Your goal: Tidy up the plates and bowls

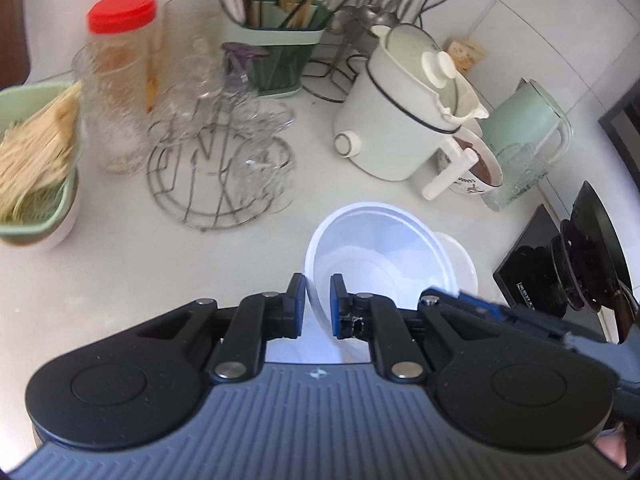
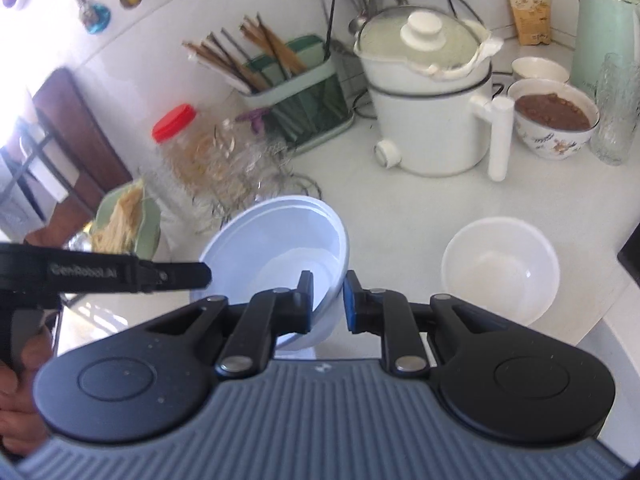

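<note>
Item: stacked white plastic bowls (image 2: 276,248), carried; your left gripper (image 1: 318,306) and right gripper (image 2: 328,300) each clamp the rim. Next: nest into lone white plastic bowl (image 2: 500,268).

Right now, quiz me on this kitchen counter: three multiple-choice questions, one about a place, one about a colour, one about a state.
1. Where is the bowl of brown food?
A) beside the handle of the white cooker
B) in the green basket
C) on the stove

2. What colour is the jar lid?
A) blue
B) red
C) green

3. How is the tilted white bowl held?
A) by neither gripper
B) by one gripper only
C) by the left gripper and the right gripper, each shut on its rim

Answers: A, it sits right by the handle; B, the lid is bright red; C, each wrist view shows pads clamping the rim.
</note>
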The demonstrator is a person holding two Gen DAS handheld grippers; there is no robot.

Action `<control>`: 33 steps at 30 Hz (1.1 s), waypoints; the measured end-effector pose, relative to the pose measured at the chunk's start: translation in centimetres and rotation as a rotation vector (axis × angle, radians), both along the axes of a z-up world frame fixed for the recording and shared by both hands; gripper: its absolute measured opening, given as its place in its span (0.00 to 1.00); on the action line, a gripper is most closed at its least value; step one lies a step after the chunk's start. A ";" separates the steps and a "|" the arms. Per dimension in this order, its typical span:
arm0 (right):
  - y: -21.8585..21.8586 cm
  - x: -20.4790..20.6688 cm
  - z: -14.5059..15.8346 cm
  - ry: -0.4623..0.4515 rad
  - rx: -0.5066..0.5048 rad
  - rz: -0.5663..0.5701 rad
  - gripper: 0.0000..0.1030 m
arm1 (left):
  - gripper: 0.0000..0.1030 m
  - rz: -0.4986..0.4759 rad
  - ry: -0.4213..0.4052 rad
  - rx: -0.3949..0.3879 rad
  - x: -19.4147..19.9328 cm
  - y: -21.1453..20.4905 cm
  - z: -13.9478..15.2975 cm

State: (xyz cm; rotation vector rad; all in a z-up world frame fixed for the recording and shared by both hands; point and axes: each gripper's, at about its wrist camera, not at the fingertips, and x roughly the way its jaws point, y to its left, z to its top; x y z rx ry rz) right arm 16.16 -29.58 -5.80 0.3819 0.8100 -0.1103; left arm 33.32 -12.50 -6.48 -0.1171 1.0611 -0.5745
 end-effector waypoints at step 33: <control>4.7 0.3 -4.7 0.179 0.049 0.068 0.20 | 0.30 0.045 0.107 0.094 -1.9 5.1 -5.0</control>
